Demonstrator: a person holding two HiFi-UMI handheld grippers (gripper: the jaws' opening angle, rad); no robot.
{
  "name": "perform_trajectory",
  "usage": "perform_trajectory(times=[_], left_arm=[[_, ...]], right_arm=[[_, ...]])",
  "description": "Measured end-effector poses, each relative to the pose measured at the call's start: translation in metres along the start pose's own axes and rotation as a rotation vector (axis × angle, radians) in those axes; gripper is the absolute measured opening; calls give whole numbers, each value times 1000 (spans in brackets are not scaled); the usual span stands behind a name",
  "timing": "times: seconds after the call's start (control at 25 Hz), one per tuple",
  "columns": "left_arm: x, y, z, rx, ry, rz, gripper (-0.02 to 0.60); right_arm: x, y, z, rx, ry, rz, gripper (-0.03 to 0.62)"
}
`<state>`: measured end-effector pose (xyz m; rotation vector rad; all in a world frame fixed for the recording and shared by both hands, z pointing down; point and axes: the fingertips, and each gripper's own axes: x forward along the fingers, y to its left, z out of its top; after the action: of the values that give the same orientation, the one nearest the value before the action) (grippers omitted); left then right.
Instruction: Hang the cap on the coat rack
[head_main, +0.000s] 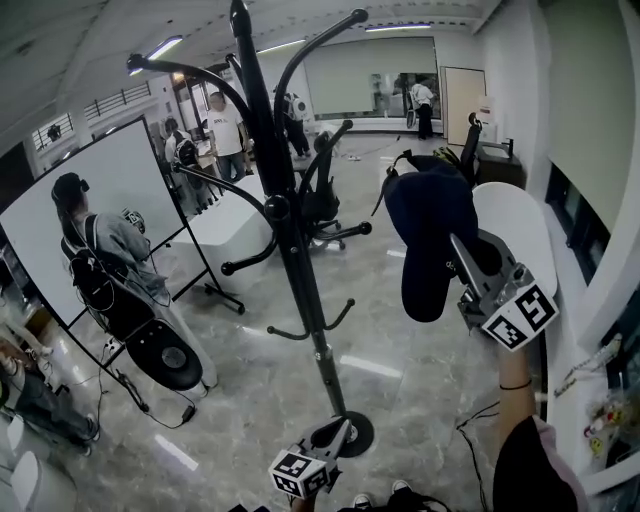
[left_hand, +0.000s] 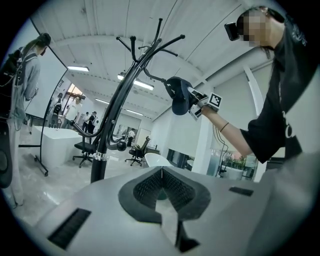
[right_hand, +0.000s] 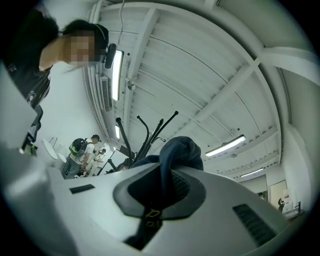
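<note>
Writing: square black-and-white markers are carried on each gripper's cube; yellow print on the cap's strap is seen in the right gripper view but is too blurred to be read.
Cap (head_main: 430, 235): one, dark blue; it is held up in the air to the right of the rack's post, near the upper hooks and on none of them.
Rack (head_main: 290, 250): one, black, with a straight post, many curved hooks at several heights and a round base.
Right gripper (head_main: 458, 250): the jaws are clamped almost together on the cap's fabric, which is bunched between the pads and hangs over them.
Left gripper (head_main: 343, 427): it is held low near the rack's base; the jaws are closed against each other with nothing between them.
Floor (head_main: 420, 340): grey, glossy, marble-patterned; ceiling lights are mirrored in it.
Room: a large open hall with a white ribbed ceiling and strip lights.
Whiteboard (head_main: 110, 190): one, on a wheeled frame, at the left.
Chair (head_main: 320, 205): one black office chair is seen behind the rack.
People: one with a backpack (head_main: 100, 250) is standing by the whiteboard; several more are seen further back.
</note>
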<state>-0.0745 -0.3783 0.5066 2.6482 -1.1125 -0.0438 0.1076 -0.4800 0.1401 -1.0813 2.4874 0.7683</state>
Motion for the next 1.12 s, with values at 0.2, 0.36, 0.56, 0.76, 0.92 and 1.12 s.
perform_trajectory(times=[0.2,0.36,0.56,0.76,0.92,1.12], left_arm=[[20,10,24,-2,-25,35,3],[35,13,28,0,-41,69,3],[53,13,34,-18,-50,85,3],[59,20,25,-12,-31,135,3],[58,24,24,-16,-36,175,3],[53,31,20,-24,-41,218,3]], right_arm=[[47,-29,0,-10,-22,61,23],[75,-46,3,22,-73,110,23],[109,-59,19,40,-155,152,23],[134,-67,15,112,-197,204,23],[139,-68,-23,147,-120,227,23],[134,-67,-74,204,-37,221,23]])
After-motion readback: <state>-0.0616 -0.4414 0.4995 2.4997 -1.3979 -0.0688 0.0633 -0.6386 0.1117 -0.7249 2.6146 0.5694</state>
